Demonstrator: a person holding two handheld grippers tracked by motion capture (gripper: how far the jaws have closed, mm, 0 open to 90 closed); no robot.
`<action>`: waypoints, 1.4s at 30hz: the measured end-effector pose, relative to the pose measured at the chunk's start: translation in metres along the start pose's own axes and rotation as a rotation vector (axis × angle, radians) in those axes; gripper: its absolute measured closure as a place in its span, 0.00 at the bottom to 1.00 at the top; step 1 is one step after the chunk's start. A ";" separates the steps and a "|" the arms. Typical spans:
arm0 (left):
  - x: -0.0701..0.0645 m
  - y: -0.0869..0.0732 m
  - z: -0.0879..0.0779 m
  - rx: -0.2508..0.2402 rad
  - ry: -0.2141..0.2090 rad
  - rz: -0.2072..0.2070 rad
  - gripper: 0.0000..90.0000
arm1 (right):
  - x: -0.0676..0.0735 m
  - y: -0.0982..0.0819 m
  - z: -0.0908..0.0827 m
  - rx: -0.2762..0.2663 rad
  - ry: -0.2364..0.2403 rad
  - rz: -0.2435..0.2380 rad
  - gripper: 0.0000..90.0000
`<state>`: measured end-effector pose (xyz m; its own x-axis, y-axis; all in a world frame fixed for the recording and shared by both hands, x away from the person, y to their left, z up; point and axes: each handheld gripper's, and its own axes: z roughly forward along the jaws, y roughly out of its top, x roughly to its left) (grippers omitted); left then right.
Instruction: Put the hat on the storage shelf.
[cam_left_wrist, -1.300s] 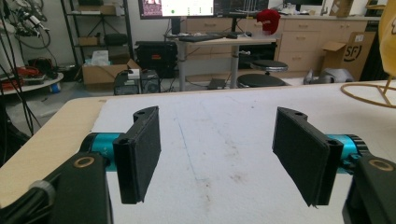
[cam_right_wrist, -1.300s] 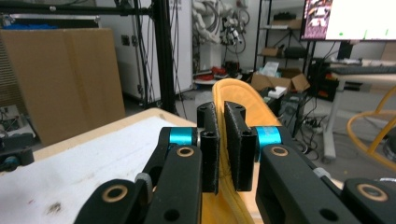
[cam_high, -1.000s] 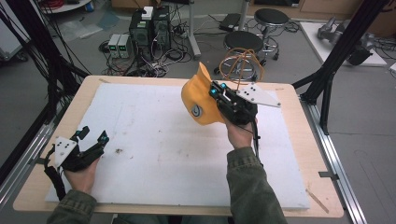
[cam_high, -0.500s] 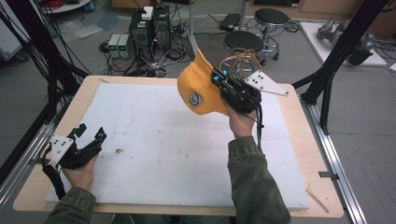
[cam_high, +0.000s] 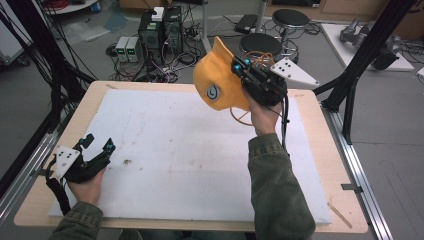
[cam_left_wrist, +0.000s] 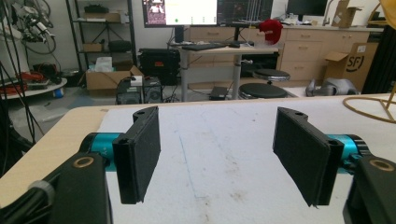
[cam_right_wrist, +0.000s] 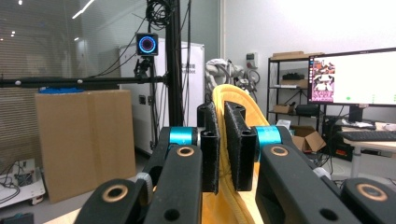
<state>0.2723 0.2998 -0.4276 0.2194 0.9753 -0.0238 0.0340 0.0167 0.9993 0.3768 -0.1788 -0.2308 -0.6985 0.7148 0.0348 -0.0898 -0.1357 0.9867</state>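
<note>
A yellow-orange cap (cam_high: 217, 82) with a round badge on its side hangs in the air over the far right of the table. My right gripper (cam_high: 240, 65) is shut on the cap's edge. In the right gripper view the two pads (cam_right_wrist: 210, 140) pinch the yellow fabric (cam_right_wrist: 231, 98) between them, and the gripper (cam_right_wrist: 223, 140) points out level into the room. My left gripper (cam_high: 99, 143) rests at the table's near left, open, with nothing between its fingers. In the left gripper view its jaws (cam_left_wrist: 219, 154) stand wide apart over the white mat.
A white foam mat (cam_high: 175, 150) covers most of the wooden table (cam_high: 45, 200). A gold wire stand (cam_left_wrist: 369, 108) sits on the mat at the far right. Black frame posts (cam_high: 360, 65) flank the table; stools and electronics stand on the floor behind.
My right gripper has lifted the cap higher above the table, away from the gold wire stand. The left gripper has stayed where it was.
</note>
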 end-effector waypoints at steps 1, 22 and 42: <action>0.000 0.000 0.000 0.001 0.001 -0.002 0.36 | -0.002 0.002 0.002 -0.002 -0.002 0.007 0.94; 0.008 -0.005 -0.008 0.014 0.009 -0.043 0.36 | -0.062 0.002 0.027 -0.111 -0.116 0.139 0.94; 0.004 -0.008 -0.005 0.026 -0.016 -0.053 0.36 | -0.109 0.005 0.013 -0.077 -0.430 -0.012 0.94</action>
<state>0.2676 0.3051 -0.4353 0.2325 0.9695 -0.0775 0.0717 0.0623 0.9955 0.4616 -0.2489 -0.2276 -0.3396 0.9350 0.1022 -0.1606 -0.1646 0.9732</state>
